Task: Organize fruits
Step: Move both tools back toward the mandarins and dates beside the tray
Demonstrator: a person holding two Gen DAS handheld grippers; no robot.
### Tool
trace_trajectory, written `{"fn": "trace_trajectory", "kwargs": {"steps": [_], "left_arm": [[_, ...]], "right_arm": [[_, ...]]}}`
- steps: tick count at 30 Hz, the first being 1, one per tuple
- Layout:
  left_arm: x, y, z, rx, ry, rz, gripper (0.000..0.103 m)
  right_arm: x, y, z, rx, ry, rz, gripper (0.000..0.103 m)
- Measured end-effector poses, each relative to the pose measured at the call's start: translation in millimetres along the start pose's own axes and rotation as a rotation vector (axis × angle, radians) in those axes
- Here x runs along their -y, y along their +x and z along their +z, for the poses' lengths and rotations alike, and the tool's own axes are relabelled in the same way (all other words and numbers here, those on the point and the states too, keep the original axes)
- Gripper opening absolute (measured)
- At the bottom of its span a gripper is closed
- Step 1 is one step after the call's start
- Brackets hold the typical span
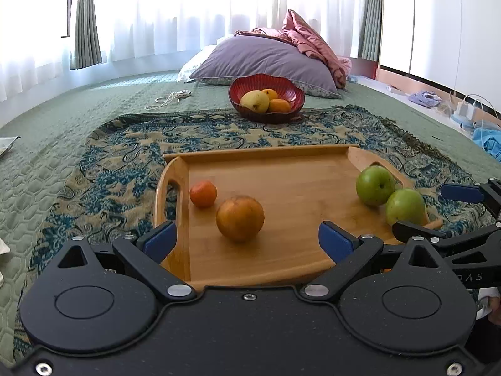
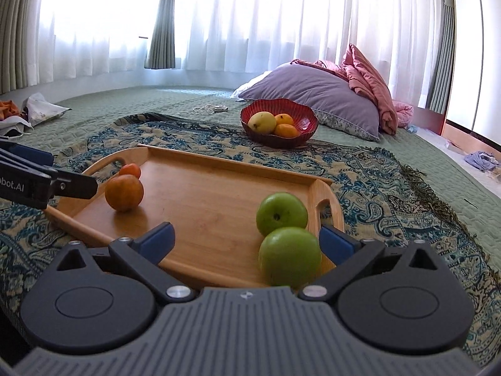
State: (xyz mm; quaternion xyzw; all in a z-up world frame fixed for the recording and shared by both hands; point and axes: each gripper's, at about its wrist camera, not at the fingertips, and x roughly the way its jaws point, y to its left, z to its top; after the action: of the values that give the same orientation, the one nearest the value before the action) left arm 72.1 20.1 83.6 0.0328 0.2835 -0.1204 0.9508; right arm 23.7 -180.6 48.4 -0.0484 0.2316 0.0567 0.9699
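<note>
Both claws are standing wide and holding nothing. The left claw [image 1: 247,241] is facing the large round orange fruit [image 1: 240,218] on the rectangular bamboo tray [image 1: 281,169] lying on the bed, while the right claw [image 2: 247,241] is flanking the nearer green apple [image 2: 289,257]. Judging by this, grasping comes next: each claw needs closing, then carrying toward the red scalloped bowl [image 2: 308,119].

we're in a home bedroom, quilted green bed [image 1: 94,119], purple pillow [image 1: 260,59], pink blanket [image 2: 372,84], sheer white curtains [image 2: 250,15] over windows
</note>
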Motion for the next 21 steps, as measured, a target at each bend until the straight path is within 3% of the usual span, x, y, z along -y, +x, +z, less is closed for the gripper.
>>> {"fn": "trace_trajectory", "kwargs": {"steps": [21], "left_arm": [[18, -11, -59, 0.053, -0.093, 0.030, 0.098]], "right_arm": [[-3, -20, -38, 0.036, 0.040, -0.001, 0.103]]}}
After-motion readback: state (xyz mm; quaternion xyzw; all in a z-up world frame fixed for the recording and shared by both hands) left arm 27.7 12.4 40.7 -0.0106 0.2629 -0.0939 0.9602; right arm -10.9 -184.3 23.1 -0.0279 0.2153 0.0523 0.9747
